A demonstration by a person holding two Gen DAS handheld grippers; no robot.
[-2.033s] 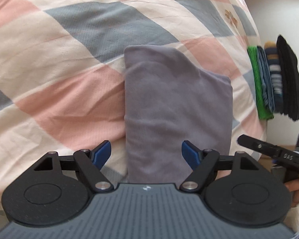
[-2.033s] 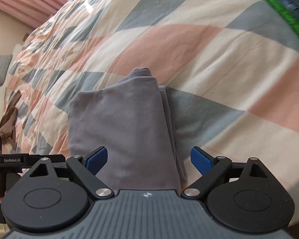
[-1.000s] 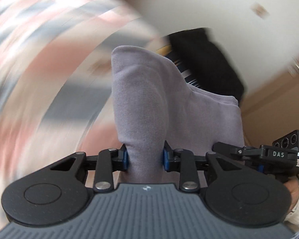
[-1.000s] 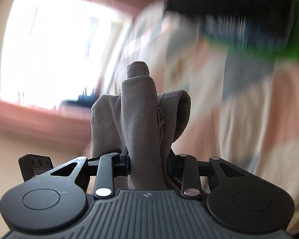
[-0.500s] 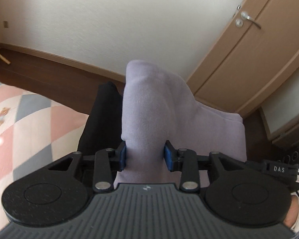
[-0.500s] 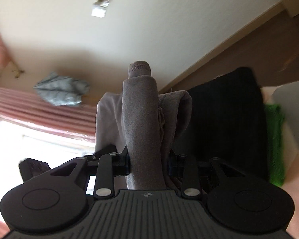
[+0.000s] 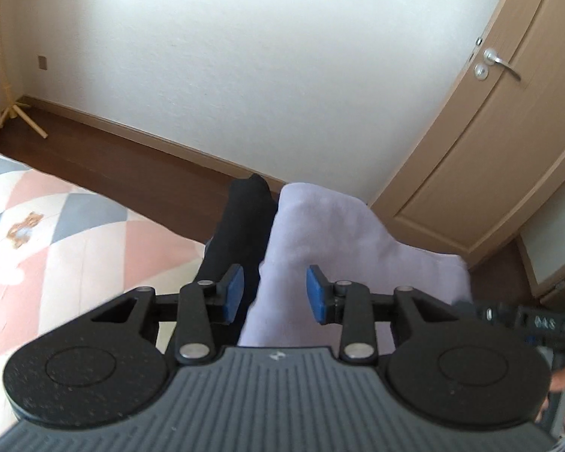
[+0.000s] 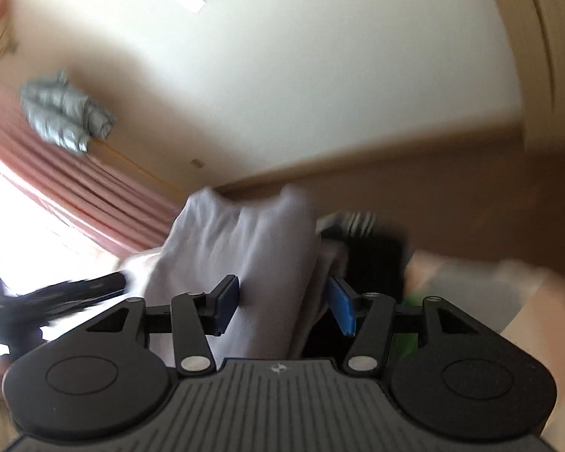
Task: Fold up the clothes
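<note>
Beside the black folded pile (image 7: 241,233), the folded lavender garment (image 7: 342,248) is resting; both the left gripper (image 7: 275,290) and right gripper (image 8: 284,303) are standing apart, gripping nothing; stacking seems finishing; next, withdrawing without dragging cloth.

The folded lilac-grey garment (image 7: 342,248) stands on its edge beside a black folded garment (image 7: 241,233), at the bed's edge.

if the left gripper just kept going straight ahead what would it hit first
Most likely the folded lilac garment, which lies right between the open fingers of the left gripper. The black garment sits just left of that line, though depth is hard to judge here.
</note>
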